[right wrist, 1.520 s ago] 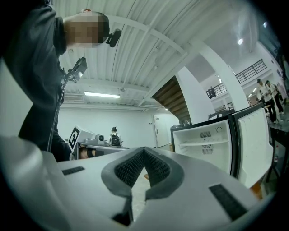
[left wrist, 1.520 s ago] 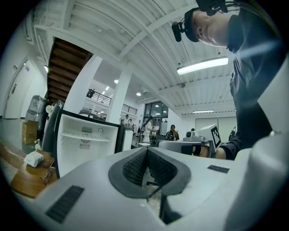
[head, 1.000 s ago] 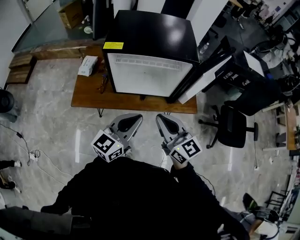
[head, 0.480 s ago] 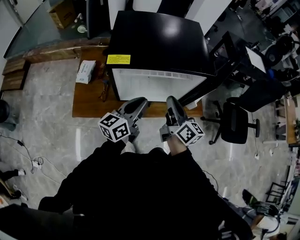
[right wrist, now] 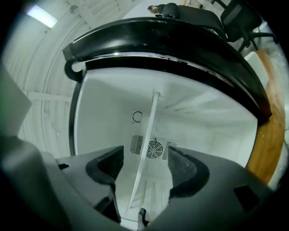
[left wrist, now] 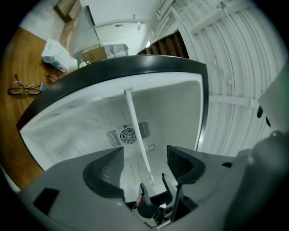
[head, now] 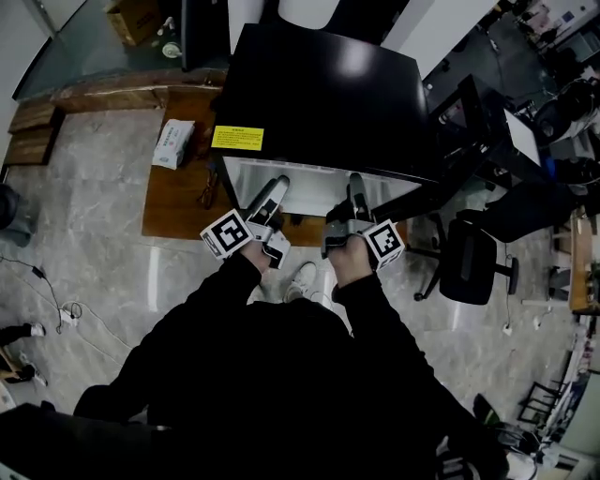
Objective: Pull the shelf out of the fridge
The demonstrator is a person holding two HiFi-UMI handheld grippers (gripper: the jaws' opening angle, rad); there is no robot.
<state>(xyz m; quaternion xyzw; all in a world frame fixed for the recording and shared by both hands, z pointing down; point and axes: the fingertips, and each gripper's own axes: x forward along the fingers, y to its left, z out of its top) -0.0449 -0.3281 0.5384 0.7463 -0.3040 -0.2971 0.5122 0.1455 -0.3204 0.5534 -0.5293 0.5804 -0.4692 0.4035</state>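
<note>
The left gripper [left wrist: 144,164] and right gripper [right wrist: 145,168] reach into the fridge [head: 328,94]. Both pairs of fingers [left wrist: 106,171] have just been opening and stand apart, with the shelf [left wrist: 135,131] edge between them, ungripped.

— Item one: what do we log underfoot?
— We log a glossy grey marbled floor [head: 94,272], with a thin cable [head: 37,272] trailing at its left edge.
— Furniture?
— We count one low wooden table [head: 173,202], bearing a white tissue pack [head: 174,143] and a pair of glasses [left wrist: 23,89]. One black office chair [head: 469,262] to its right, cluttered dark desks [head: 525,122] beyond, stacked wooden steps [head: 33,141] far left, a cardboard box [head: 136,17] behind.
— Overhead?
— We note a white ribbed ceiling [left wrist: 235,67] with a strip light [right wrist: 41,16].
</note>
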